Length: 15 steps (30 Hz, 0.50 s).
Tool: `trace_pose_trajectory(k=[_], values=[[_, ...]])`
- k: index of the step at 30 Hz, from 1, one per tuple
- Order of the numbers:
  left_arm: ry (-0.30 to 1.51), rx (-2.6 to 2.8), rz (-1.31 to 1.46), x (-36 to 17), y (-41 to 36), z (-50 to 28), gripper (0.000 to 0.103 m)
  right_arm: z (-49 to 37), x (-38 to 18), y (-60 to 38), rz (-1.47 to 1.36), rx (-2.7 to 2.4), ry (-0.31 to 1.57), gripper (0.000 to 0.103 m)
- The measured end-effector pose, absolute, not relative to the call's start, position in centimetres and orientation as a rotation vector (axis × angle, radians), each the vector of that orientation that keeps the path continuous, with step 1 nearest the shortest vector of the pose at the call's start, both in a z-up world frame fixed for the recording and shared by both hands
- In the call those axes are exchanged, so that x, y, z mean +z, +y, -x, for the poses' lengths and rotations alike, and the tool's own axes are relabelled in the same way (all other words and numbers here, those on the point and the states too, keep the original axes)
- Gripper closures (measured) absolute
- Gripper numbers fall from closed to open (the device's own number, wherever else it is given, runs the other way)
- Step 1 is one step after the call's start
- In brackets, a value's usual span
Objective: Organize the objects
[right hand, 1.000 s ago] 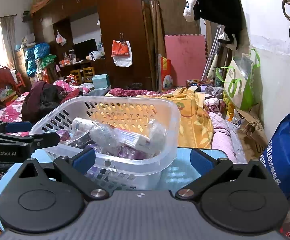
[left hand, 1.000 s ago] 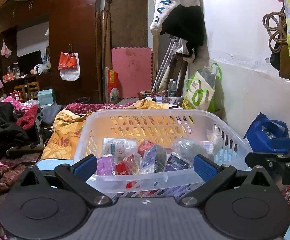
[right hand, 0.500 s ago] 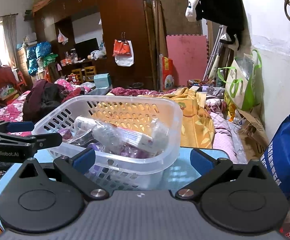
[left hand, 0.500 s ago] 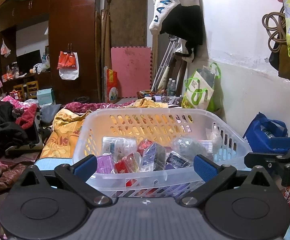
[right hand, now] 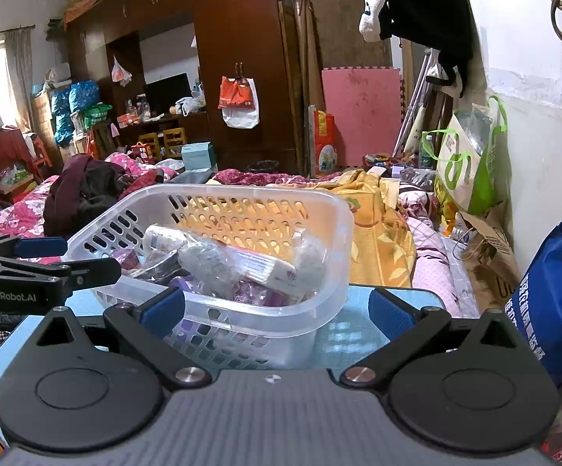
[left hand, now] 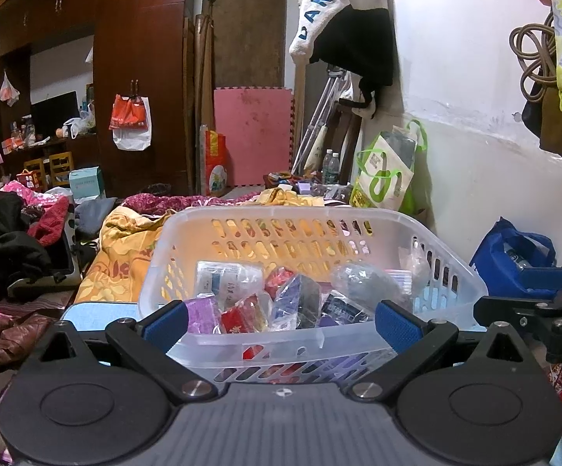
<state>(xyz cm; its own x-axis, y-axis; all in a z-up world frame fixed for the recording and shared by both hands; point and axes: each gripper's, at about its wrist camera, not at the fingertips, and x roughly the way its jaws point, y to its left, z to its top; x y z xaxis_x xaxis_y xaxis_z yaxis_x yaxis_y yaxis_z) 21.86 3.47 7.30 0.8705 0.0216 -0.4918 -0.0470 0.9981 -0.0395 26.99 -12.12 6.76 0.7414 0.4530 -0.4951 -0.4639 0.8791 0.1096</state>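
A clear plastic basket (left hand: 448,268) stands on a light blue table (left hand: 87,314), filled with several small wrapped packets (left hand: 250,310). My left gripper (left hand: 281,320) is open and empty, its blue pads just short of the basket's near rim. My right gripper (right hand: 277,308) is open and empty, facing the basket's (right hand: 331,233) right near corner. The basket's packets (right hand: 265,272) and the table (right hand: 351,334) also show in the right wrist view. Each gripper sees the other at its frame edge.
A bed heaped with an orange blanket (left hand: 125,256) and clothes lies behind the table. A blue bag (right hand: 552,299) stands to the right by the white wall. A green and white bag (left hand: 385,171) and a pink foam mat (left hand: 254,132) stand farther back.
Both grippers have eased slightly back and up from the basket. Nothing was grasped or released.
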Motion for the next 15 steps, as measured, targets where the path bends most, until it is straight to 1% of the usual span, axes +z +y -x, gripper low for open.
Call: trace_pose_trajectory(k=[15], values=[[0.523, 0.027, 0.051, 6.96, 3.29, -22.02, 0.000, -26.99, 6.70, -12.14, 0.020, 0.502, 0.539, 0.000]])
